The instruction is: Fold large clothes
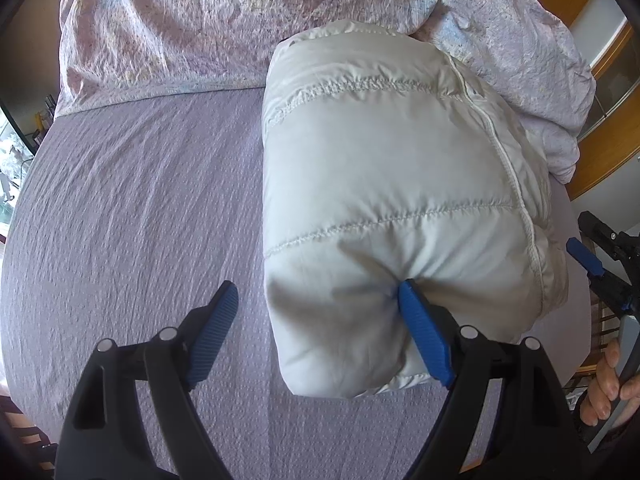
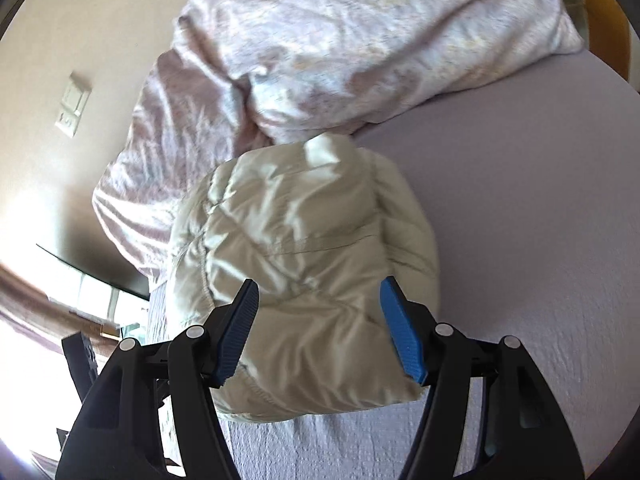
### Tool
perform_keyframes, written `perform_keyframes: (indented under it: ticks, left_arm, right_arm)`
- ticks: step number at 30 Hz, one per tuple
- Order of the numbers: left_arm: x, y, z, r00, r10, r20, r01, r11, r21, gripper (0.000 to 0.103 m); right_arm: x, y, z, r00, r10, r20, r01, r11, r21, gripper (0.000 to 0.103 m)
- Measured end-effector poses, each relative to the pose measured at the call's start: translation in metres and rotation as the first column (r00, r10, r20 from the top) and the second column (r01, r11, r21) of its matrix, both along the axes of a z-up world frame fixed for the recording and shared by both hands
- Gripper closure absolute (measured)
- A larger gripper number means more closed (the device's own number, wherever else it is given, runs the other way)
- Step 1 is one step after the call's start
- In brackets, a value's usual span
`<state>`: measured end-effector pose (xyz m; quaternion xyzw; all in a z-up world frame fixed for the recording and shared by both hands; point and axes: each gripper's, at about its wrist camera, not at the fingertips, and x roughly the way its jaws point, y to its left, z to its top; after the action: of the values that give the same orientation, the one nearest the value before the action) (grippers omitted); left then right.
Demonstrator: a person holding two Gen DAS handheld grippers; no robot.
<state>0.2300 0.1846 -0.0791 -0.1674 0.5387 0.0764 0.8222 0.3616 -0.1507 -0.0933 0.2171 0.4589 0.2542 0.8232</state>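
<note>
A folded white puffy jacket [image 1: 384, 200] lies on the lilac bed [image 1: 140, 208], just beside the rumpled duvet [image 1: 180, 20]. Left tongs [image 1: 316, 328] spread, one finger touching the jacket; right tongs [image 2: 320, 328] spread around its near end

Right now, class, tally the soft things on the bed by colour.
White: 1, the folded puffer jacket
Pink-patterned: 1, the crumpled duvet
Lilac: 1, the bed sheet
Total: 3
</note>
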Motion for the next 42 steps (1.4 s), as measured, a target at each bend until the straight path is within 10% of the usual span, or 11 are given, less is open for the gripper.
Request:
perform_keyframes:
  ticks: [18, 32, 42]
  left_arm:
    - [0.002, 0.0, 0.0, 1.0, -0.018, -0.006, 0.018, 0.999, 0.035, 0.018]
    - [-0.02, -0.012, 0.014, 0.999, -0.051, 0.004, 0.05, 0.993, 0.107, 0.01]
    - [-0.052, -0.025, 0.022, 0.998, -0.067, 0.017, 0.065, 0.991, 0.115, 0.007]
  right_arm:
    - [-0.008, 0.034, -0.023, 0.995, 0.089, -0.053, -0.096, 0.981, -0.17, 0.042]
    - [-0.05, 0.048, 0.005, 0.99, 0.117, 0.075, -0.074, 0.899, -0.432, 0.002]
    - [-0.091, 0.052, 0.009, 0.984, 0.158, 0.086, -0.09, 0.844, -0.529, 0.001]
